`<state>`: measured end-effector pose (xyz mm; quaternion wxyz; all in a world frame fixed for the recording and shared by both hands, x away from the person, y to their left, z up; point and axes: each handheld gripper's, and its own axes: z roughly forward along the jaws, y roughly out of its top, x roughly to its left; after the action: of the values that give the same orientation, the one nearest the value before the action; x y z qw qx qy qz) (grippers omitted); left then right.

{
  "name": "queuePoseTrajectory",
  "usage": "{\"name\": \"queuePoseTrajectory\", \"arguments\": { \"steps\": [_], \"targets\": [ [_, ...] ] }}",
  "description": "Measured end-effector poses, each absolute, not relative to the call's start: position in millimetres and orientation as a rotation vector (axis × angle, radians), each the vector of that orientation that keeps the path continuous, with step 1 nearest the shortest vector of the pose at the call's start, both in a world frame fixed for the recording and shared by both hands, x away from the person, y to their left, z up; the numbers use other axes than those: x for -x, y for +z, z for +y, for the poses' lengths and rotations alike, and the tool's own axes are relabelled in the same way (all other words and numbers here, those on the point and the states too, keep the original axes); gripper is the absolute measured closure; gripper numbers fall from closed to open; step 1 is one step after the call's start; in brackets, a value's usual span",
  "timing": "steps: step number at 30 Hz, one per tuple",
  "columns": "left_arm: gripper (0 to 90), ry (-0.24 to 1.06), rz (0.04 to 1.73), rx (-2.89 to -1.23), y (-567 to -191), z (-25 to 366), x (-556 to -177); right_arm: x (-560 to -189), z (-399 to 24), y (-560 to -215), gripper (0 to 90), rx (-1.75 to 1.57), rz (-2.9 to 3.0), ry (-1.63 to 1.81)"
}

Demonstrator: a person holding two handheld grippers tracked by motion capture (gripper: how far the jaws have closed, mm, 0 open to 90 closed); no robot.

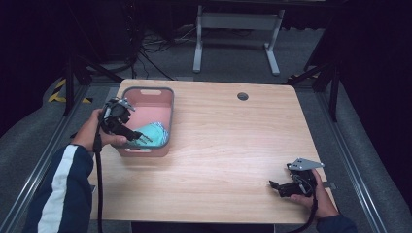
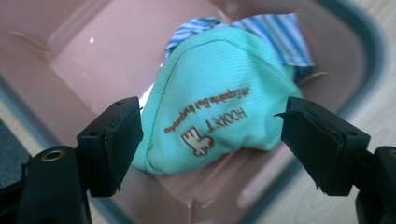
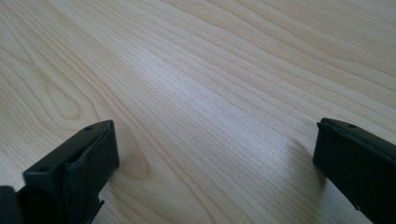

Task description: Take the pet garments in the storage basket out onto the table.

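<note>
Here, mint pouch (image 2: 212, 100) below open jaws, untouched

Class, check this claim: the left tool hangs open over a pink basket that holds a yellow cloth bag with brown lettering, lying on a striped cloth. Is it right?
Not quite: the cloth bag is mint green, not yellow, as the left gripper view shows. The rest holds: the left tool hangs open over the pink basket, and the bag carries brown lettering and lies on a striped cloth.
</note>
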<state>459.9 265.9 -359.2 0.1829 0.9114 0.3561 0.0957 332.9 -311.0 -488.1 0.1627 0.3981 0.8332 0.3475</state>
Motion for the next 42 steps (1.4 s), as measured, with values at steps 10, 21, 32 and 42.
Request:
{"name": "queuePoseTrajectory", "arguments": {
  "steps": [10,21,32,42],
  "targets": [
    [24.6,0.121,1.041,-2.693,-392,244,-499,-333,-311,-488,0.4,-1.135,2.377,0.992],
    [32.8,0.004,1.121,-2.843,-422,227,-517,-333,-311,-488,0.4,-1.135,2.378,0.993],
    [69.8,0.046,1.115,-2.879,-419,221,-516,-333,-311,-488,0.4,-1.135,2.378,0.992],
    [78.5,0.215,1.102,-2.706,-391,237,-501,-332,-311,-488,0.5,-1.137,2.375,0.993]
  ]
}}
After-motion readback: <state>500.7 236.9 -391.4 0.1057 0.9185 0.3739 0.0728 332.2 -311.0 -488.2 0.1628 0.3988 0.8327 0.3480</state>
